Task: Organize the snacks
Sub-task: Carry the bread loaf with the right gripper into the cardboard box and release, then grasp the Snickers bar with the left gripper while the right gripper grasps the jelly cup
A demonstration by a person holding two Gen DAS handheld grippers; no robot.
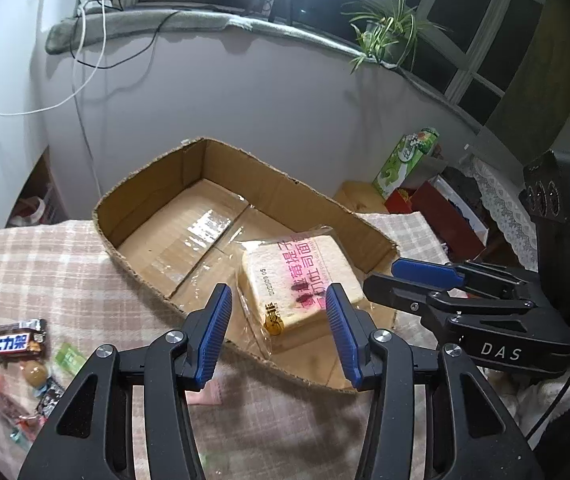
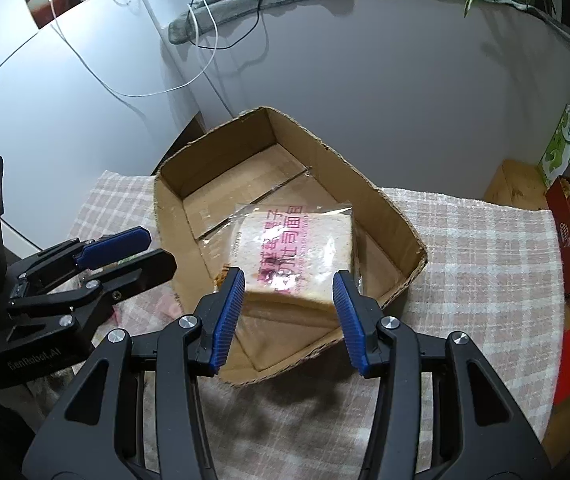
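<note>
Landmark: the open cardboard box on the checked cloth that covers the desk; every place below is told from this box.
Done: one snack, the wrapped bread slice, lies flat on the box floor, in the near corner on the right gripper's side, just inside the near wall.
Rest of the box: bare cardboard and tape, so there is plenty of room.
Left to do: a small pile of loose snacks lies on the cloth outside the box, well off its near left corner: a chocolate bar, a round wrapped sweet, a green packet and a few more wrappers. A pale pink packet lies on the cloth just before the near wall.
Left gripper: fingers partly apart and holding nothing, hanging over the near wall, aimed at the bread.
Right gripper: fingers partly apart, empty, above the bread; the bread shows between them but lies below, not gripped.
Progress: early, by my judgement, with one item boxed and most still outside.
Likely next: a reach to the pile left of the box.
</note>
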